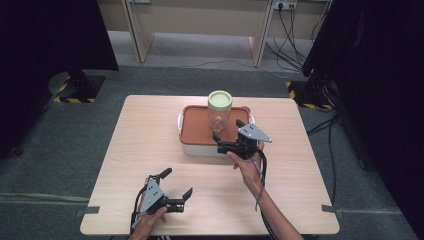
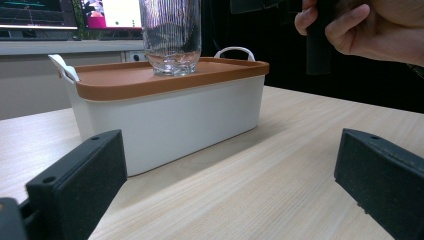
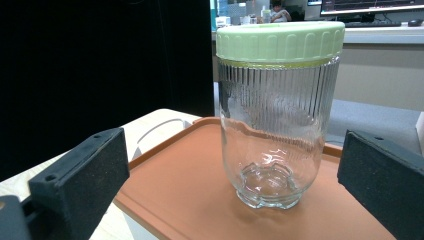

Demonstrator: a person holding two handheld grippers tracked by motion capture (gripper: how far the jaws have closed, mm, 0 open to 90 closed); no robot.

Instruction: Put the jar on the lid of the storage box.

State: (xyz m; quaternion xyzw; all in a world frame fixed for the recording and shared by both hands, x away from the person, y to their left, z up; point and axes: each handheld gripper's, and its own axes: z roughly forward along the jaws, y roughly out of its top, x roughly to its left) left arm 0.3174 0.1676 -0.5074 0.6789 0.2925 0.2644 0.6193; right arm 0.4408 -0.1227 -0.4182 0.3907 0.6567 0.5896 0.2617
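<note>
Glass jar (image 3: 278,127) stands upright on box lid (image 3: 200,190), desk centre. Right hand-held gripper (image 1: 231,134) spread, facing it; left hand-held gripper (image 1: 176,189) spread, idle. Likely rigid, slick, breakable: grip ribbed midsection.

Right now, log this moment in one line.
ribbed glass jar with green lid: upright on orange-lidded white box | right hand-held gripper: open, facing jar | left hand-held gripper: open
</note>
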